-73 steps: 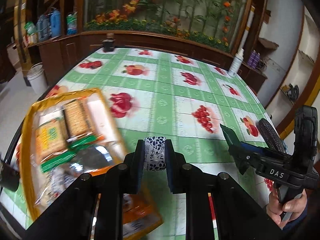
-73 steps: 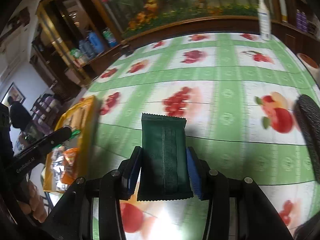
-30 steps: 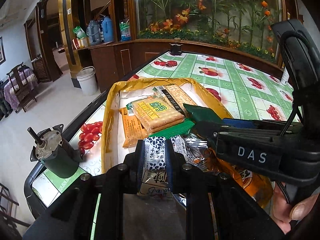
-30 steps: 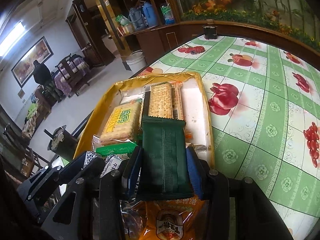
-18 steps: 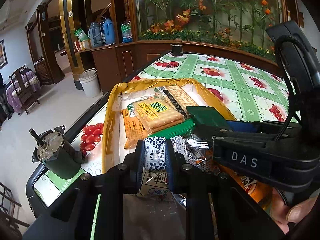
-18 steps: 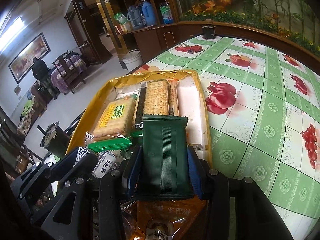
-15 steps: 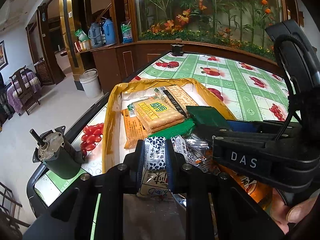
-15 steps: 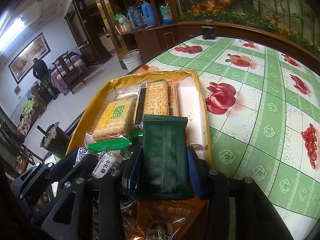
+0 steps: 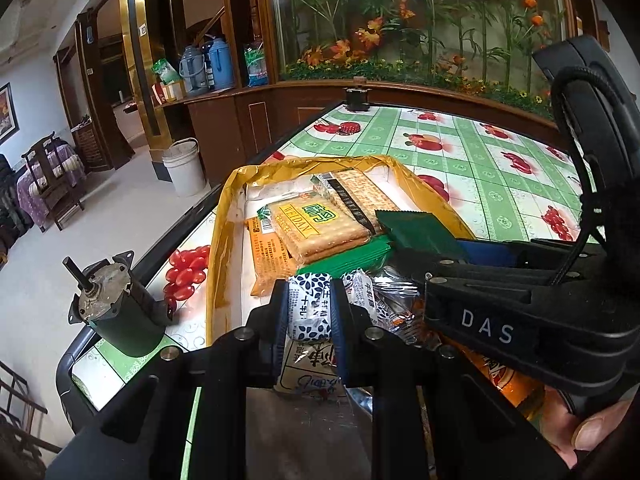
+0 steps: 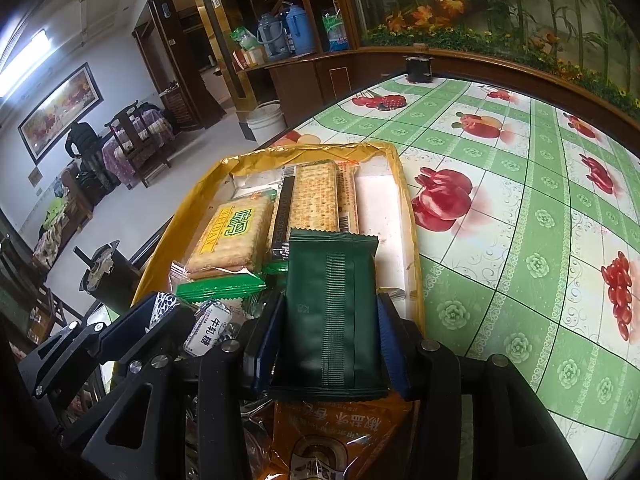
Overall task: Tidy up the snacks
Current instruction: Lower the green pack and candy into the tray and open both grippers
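A yellow tray (image 9: 224,240) (image 10: 404,184) at the table's left end holds cracker packs (image 9: 316,228) (image 10: 232,236), green wrappers, small candies and an orange bag (image 10: 340,432). My left gripper (image 9: 310,300) is shut on a small blue-and-white patterned candy (image 9: 308,320) just above the tray's near end. My right gripper (image 10: 328,320) hangs beside it on the right. Its jaws are opening, with a dark green packet (image 10: 332,308) (image 9: 420,232) upright between the pads, which touch its sides. A hand (image 9: 592,436) grips the right gripper's handle.
A dark green motor-like cylinder (image 9: 116,312) (image 10: 104,276) stands on the table corner left of the tray. The green fruit-print tablecloth (image 10: 520,240) stretches away to the right. A black object (image 9: 356,98) sits at the far edge. On the floor is a white bucket (image 9: 184,166).
Both grippers carried their snacks from over the open table to above the tray. In the last second they hold still, and the right jaws stand slightly wider around the green packet.
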The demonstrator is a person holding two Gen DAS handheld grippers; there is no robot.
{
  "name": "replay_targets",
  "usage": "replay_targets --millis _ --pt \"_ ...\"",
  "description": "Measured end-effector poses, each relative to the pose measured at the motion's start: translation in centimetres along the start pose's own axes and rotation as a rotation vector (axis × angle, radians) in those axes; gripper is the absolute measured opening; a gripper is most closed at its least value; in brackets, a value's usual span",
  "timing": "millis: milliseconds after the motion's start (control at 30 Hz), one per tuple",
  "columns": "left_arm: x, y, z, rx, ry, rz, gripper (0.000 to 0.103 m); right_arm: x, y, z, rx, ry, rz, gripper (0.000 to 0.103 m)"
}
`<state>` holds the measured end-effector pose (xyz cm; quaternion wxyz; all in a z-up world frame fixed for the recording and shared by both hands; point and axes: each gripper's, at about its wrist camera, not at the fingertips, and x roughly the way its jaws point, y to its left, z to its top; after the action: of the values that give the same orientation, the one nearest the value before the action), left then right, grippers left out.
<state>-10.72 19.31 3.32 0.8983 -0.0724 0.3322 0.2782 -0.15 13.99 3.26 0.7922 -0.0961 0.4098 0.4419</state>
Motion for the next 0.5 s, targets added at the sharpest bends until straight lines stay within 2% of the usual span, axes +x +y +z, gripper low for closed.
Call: replay_targets --millis 400,500 --pt "0.0 0.3 -0.1 0.002 0.005 0.009 0.019 -0.8 0.1 0.0 0.005 -0.015 0.030 0.053" --pt "0.0 0.3 -0.1 0.001 0.002 0.011 0.025 -1.2 0.2 0.0 0.005 -0.026 0.030 0.054"
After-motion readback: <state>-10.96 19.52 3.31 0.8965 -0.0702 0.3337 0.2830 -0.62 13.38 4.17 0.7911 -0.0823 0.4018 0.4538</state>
